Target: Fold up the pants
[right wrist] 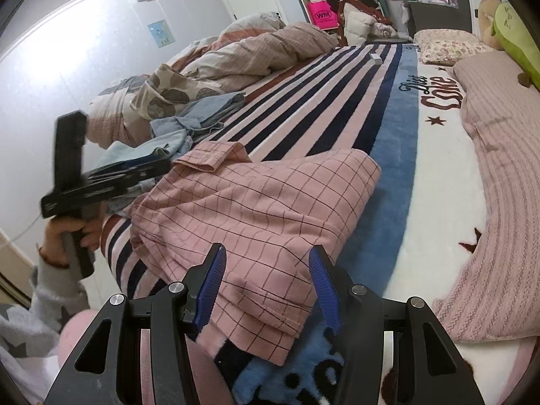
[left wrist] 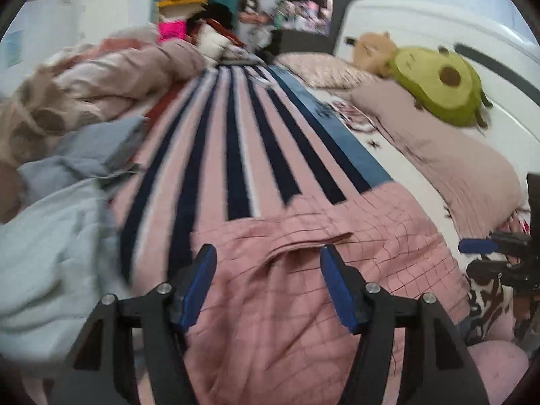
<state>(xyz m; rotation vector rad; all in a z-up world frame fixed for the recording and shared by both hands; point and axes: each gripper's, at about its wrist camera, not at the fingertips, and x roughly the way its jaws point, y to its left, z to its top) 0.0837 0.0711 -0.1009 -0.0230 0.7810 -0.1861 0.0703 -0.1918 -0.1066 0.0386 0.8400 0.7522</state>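
**A:** Where are the pants right now?

**B:** On the near end of the striped blanket, folded over into a thick pink checked bundle, one corner reaching onto the blue band on the right. A flap sticks up at the far left corner.

**A:** And the grippers?

**B:** The right gripper sits low over the near edge of the pants, jaws partly apart with cloth lying between them. I cannot tell whether the pads actually pinch it. The left gripper is off the cloth, jaws standing wide with nothing in them; the other camera shows it raised to the left of the bundle, in the person's hand.

**A:** What could go wrong from here?

**B:** The bundle looks loose and rumpled. If the left one grabs only the top layer near that flap, I would expect the lower layers to stay behind and the fold to skew.

**A:** Anything else?

**B:** The pile of blue clothes lies just beside the left edge. A low sweep could snag it. And a pull from the right, if it isn't gripping, would probably just slide off.
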